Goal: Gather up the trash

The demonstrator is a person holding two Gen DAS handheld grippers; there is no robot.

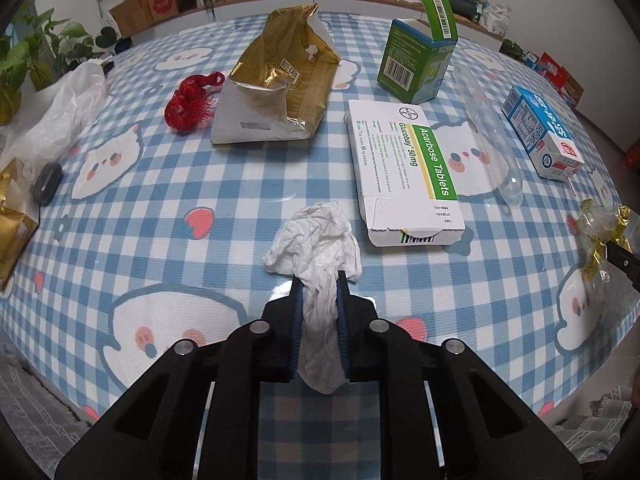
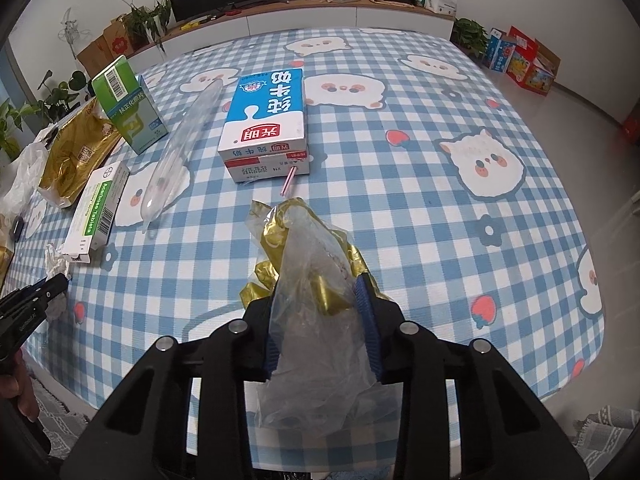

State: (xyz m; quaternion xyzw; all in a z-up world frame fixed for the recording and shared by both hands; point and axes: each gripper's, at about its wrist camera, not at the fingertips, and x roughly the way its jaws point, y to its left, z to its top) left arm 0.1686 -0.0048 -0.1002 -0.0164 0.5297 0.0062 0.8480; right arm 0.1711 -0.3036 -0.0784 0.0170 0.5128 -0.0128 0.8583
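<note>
My left gripper [image 1: 319, 280] is shut on a crumpled white tissue [image 1: 316, 240], held just above the checked tablecloth [image 1: 160, 220] near the front edge. My right gripper [image 2: 320, 280] is shut on a clear plastic wrapper with gold foil [image 2: 308, 264]; it also shows in the left wrist view [image 1: 600, 232]. On the table lie a white Acarbose tablet box [image 1: 404, 168], an open green box [image 1: 416, 60], a torn gold bag [image 1: 280, 84], a red mesh net [image 1: 192, 100], a clear plastic tube [image 1: 492, 136] and a blue milk carton [image 2: 266, 124].
A white plastic bag [image 1: 60, 116], a grey small object [image 1: 46, 182] and a gold packet [image 1: 10, 232] lie at the table's left edge. Potted plants [image 1: 36, 52] and cardboard boxes [image 1: 148, 8] stand behind. A grey rug [image 2: 600, 428] lies below the table's front edge.
</note>
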